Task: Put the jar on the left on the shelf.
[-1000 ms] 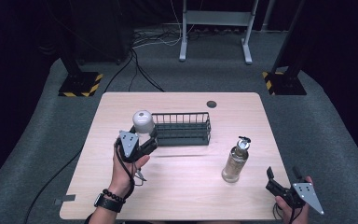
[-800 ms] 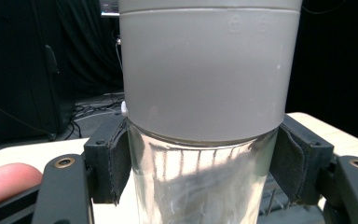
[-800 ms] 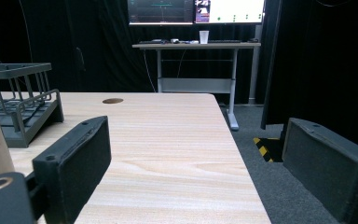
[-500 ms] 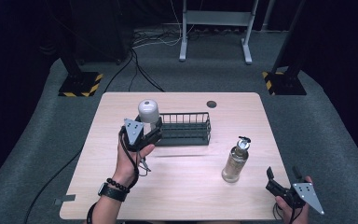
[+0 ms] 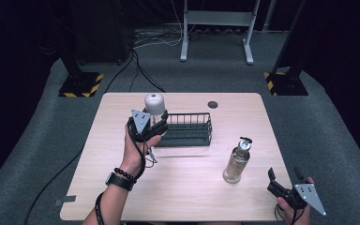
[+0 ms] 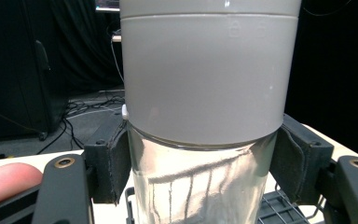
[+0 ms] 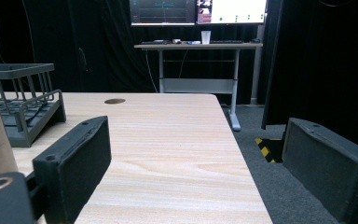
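Your left gripper (image 5: 155,125) pinches a clear jar (image 6: 200,186) just below its grey lid (image 6: 205,70), both pads pressed to the glass; in the left gripper view the lid's top and the jar's base are cut off, so what it holds is hard to make out. From above, the jar sits at the left end of the black wire basket (image 5: 187,129) (whether it touches the rim you cannot tell). Your left forearm reaches in from the near edge, wrist bent up. Your right gripper (image 5: 285,180) rests near the table's near right corner, jaws spread and empty, well apart from the amber bottle (image 5: 236,161). Around the pale wooden table (image 5: 192,197) lie grey carpet and dark curtains.
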Demonstrator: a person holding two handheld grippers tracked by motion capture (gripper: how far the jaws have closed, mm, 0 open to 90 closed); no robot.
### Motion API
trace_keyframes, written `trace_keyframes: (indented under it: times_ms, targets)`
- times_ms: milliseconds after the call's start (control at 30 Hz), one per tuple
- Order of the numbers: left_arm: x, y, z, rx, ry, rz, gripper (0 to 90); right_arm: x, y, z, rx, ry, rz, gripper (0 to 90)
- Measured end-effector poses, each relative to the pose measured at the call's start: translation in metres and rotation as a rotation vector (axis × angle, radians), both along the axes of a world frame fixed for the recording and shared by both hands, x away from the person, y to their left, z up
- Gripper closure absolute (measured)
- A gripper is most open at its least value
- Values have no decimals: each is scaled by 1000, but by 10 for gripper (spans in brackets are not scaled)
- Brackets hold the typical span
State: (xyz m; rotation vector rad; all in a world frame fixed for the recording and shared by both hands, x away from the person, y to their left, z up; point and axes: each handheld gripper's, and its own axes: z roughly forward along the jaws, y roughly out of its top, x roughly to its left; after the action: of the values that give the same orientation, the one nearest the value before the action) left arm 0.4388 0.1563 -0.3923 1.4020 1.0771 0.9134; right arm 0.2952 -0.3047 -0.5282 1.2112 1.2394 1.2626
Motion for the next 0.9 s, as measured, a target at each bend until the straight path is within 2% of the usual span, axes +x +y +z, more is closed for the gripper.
trace_keyframes:
  times_ms: [300,367,467,767,900]
  targets:
    - [17,-10,-5,25,5,7,297,0,0,0,2,1,3,67]
    - [23,-13,-8,45,5,18,297,0,0,0,2,2,3,67]
    - [29,-16,-11,42,11,21,297,0,0,0,3,3,3,67]
    - [38,-22,-21,40,26,29,297,0,0,0,3,2,7,67]
    - [40,-24,-26,55,36,33,297,0,-1,0,4,2,9,67]
